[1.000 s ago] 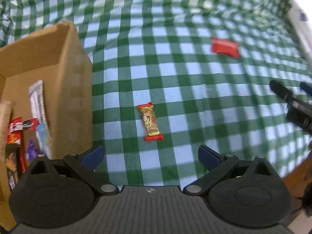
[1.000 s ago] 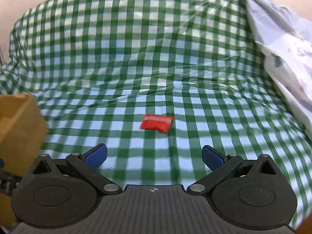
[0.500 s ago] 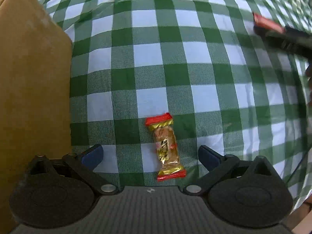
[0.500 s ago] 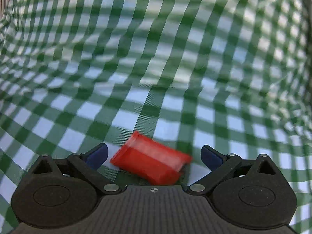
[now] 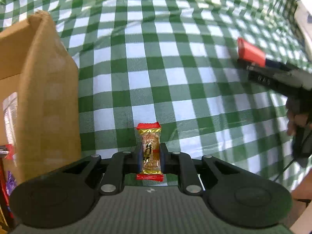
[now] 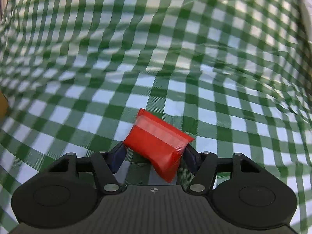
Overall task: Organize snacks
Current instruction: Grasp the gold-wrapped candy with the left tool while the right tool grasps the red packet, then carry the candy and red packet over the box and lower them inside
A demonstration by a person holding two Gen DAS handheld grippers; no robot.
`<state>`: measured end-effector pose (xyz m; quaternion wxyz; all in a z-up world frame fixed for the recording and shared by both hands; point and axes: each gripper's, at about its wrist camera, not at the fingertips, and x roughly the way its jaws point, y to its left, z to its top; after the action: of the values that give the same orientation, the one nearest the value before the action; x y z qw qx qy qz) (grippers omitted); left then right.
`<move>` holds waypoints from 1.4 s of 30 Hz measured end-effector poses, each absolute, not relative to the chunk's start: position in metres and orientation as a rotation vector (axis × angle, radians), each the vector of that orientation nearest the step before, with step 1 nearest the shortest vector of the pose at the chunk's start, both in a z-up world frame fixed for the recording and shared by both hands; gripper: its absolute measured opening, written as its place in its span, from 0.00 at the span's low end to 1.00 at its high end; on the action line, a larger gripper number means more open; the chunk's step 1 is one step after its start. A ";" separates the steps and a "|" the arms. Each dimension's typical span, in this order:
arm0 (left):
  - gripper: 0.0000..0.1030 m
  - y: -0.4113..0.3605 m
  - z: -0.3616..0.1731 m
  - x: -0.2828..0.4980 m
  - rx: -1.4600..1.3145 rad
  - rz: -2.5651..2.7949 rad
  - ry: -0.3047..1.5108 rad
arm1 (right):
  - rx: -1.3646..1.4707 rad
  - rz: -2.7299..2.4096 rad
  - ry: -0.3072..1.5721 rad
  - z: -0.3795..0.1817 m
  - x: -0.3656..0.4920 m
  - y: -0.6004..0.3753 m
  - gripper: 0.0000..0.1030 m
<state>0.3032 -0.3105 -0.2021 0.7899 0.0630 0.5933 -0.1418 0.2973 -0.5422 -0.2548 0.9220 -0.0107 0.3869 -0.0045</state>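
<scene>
Moved since a second ago: both my grippers have dropped from open hovering onto their snacks, and both sets of jaws are closing.
Gold snack: the small gold-and-clear wrapped snack bar with red crimped ends [image 5: 149,152] was lying loose on the cloth ahead of my left gripper [image 5: 149,157]; now it stands lengthwise between the blue pads, which press on its two long sides.
Left grip: clamped on the gold bar, jaws drawn nearly together around it.
Red snack: the flat red plastic packet [image 6: 159,144] sat well ahead of my right gripper [image 6: 154,156]; now it lies tilted between the fingers [image 6: 117,156], both blue tips touching its edges and the wrapper buckling upward.
Right grip: squeezing the red packet, with the jaws closing on it.
Seen across: from the left view the same red packet [image 5: 250,52] sticks out beyond the right gripper's tips.
Surface: green-and-white checked tablecloth [image 5: 175,58], wrinkled.
Destination: brown cardboard box [image 5: 44,97] just left of the gold bar, other wrapped snacks showing inside.
Meaning: both picks look nearly secured; I judge lifting and carrying to the box comes next, the gold bar having the shorter trip.
</scene>
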 end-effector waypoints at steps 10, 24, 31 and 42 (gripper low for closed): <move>0.18 -0.273 -0.120 0.264 0.063 -0.355 1.182 | 0.151 -0.060 0.707 -0.189 0.205 -0.511 0.64; 0.18 -0.155 -0.043 0.160 0.079 -0.168 1.112 | 0.296 0.077 0.732 -0.097 0.067 -0.383 0.64; 0.18 -0.097 -0.024 0.108 0.066 -0.109 1.065 | 0.254 0.197 0.741 -0.066 0.023 -0.314 0.64; 0.18 -0.047 -0.021 0.043 0.046 -0.091 1.004 | 0.139 0.283 0.746 -0.044 -0.021 -0.247 0.64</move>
<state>0.0429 -0.0470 -0.0212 0.8753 0.0220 0.4812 -0.0437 -0.0213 -0.2465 -0.0439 0.9191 0.0677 0.3629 0.1376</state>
